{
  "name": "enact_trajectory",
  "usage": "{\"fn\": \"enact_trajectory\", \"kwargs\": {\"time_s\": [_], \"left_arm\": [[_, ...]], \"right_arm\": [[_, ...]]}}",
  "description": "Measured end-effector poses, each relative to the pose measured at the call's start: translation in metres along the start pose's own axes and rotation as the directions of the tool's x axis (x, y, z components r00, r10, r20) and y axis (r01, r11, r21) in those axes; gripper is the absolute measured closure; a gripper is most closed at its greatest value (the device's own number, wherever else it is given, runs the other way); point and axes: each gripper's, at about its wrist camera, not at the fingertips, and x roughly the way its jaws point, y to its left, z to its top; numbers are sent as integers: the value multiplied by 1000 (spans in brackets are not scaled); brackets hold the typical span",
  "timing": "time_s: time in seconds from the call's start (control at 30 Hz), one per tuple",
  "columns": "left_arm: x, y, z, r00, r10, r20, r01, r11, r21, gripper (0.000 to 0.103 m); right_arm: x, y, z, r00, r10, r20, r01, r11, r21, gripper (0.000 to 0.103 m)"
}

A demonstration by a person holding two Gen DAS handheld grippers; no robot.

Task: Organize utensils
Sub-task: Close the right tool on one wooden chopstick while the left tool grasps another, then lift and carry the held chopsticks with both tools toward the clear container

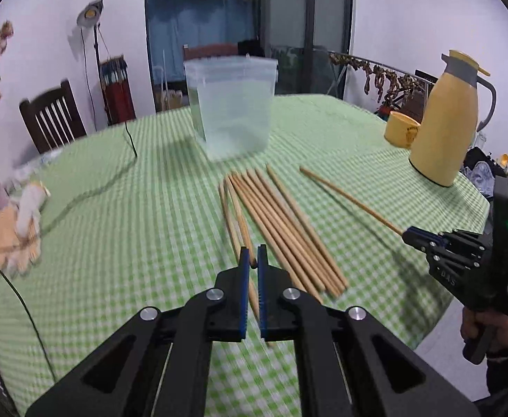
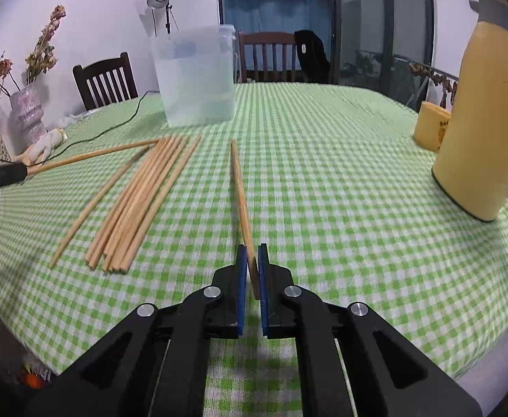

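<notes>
Several wooden chopsticks (image 1: 281,226) lie in a loose bundle on the green checked tablecloth; the bundle also shows in the right wrist view (image 2: 142,198). A clear plastic container (image 1: 231,104) stands upright behind them and shows in the right wrist view (image 2: 196,76). My left gripper (image 1: 253,264) is shut on one chopstick (image 1: 240,219), held above the table. My right gripper (image 2: 253,260) is shut on another chopstick (image 2: 240,191), which points forward. In the left wrist view the right gripper (image 1: 410,234) holds its chopstick (image 1: 351,201) to the right of the bundle.
A yellow thermos jug (image 1: 445,121) and a yellow cup (image 1: 401,130) stand at the table's right edge. A black cable (image 1: 90,191) and a cloth toy (image 1: 14,229) lie on the left. Dark chairs (image 1: 52,121) and a vase of dried flowers (image 2: 28,104) surround the table.
</notes>
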Motion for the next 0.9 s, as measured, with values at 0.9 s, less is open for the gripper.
{"fn": "enact_trajectory", "kwargs": {"time_s": [0.9], "left_arm": [[-40,23,110,984,-30,174,17,997,77,102]], "right_arm": [[-55,-15,115,975,79,208,-57,992,-110,99]]}}
